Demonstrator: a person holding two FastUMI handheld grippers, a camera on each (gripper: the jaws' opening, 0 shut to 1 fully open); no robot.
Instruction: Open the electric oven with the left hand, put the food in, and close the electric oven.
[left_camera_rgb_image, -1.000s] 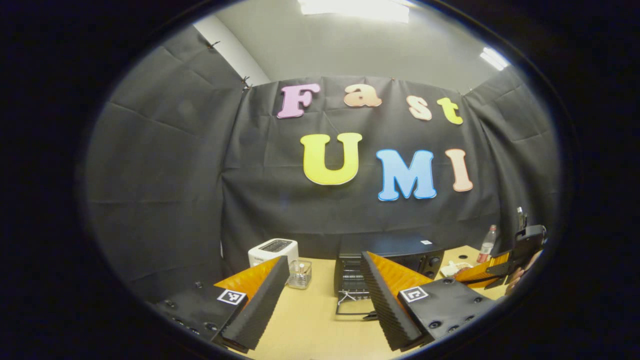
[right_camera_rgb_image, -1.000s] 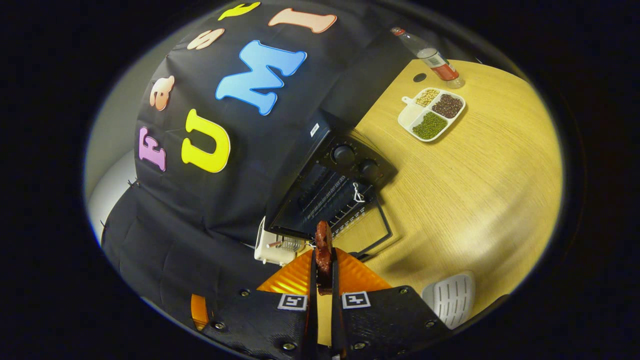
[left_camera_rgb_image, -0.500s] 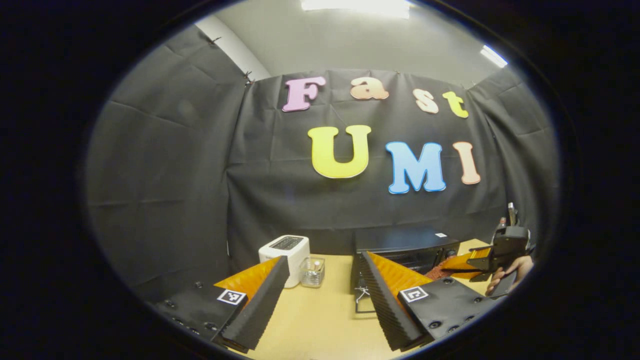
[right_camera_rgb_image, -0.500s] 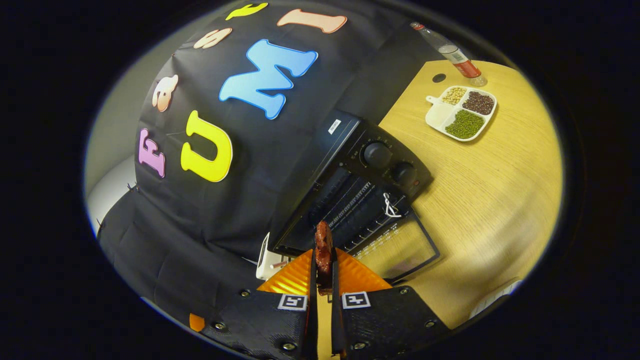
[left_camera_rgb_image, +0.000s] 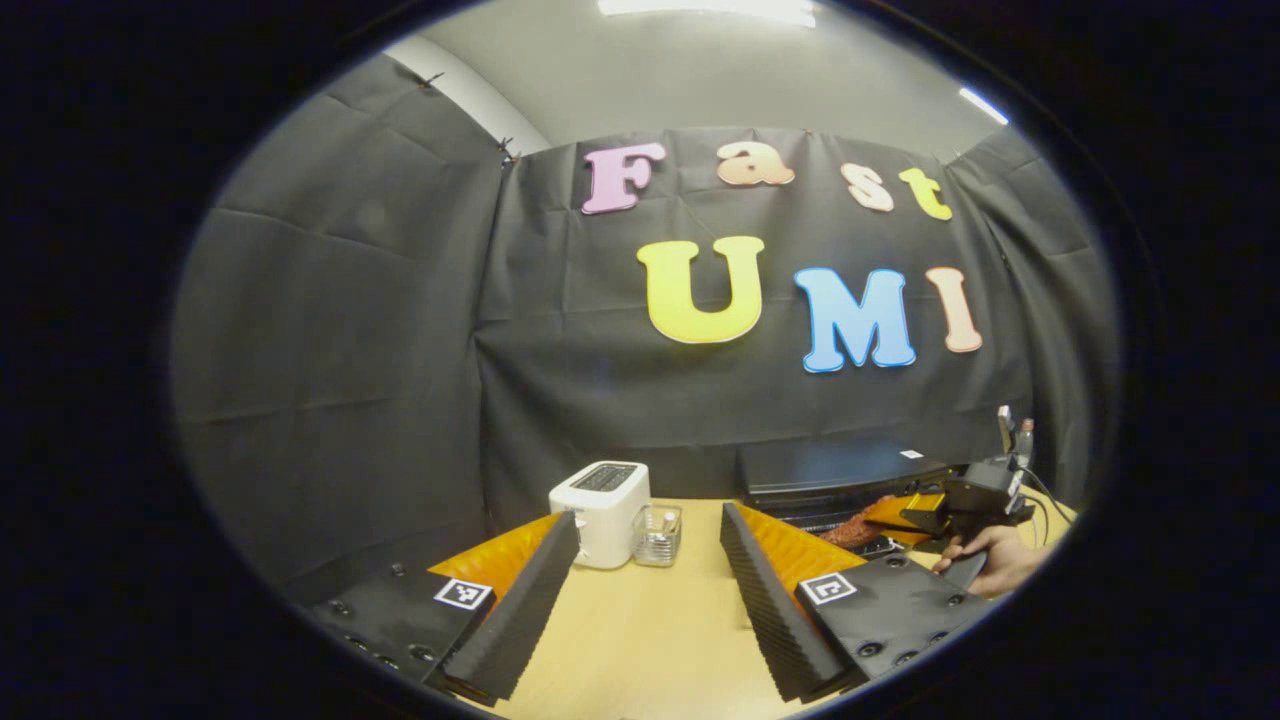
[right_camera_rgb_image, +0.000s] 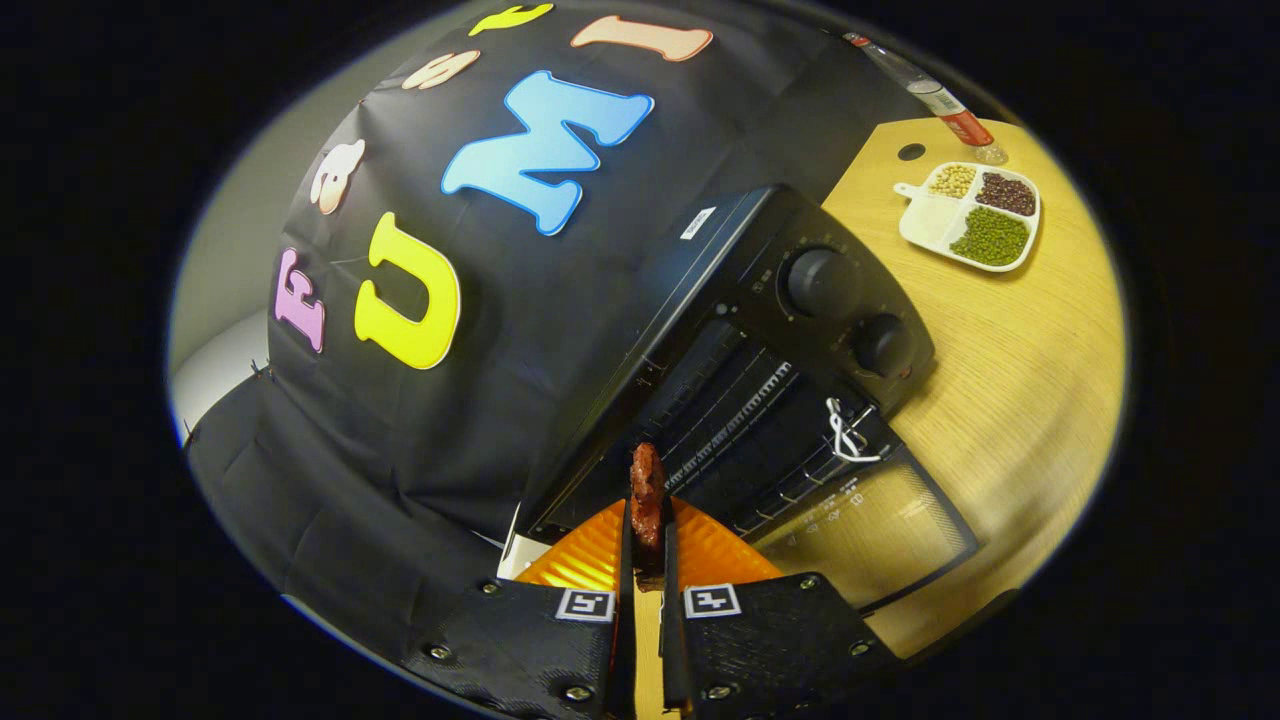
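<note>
Right claw (right_camera_rgb_image: 642, 555) clamped on food (right_camera_rgb_image: 646, 492), long axis pointing into open oven (right_camera_rgb_image: 770, 400) just ahead. Left claw (left_camera_rgb_image: 640, 590) apart, empty.

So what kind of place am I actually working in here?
Most likely a staged kitchen counter inside a recording booth, not a real kitchen: a wooden table carries an electric oven with its door open, a white toaster and a divided dish of beans, all backed by black cloth walls.

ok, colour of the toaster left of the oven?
White toaster, with a dark slot on top; clearest in the left gripper view.
</note>
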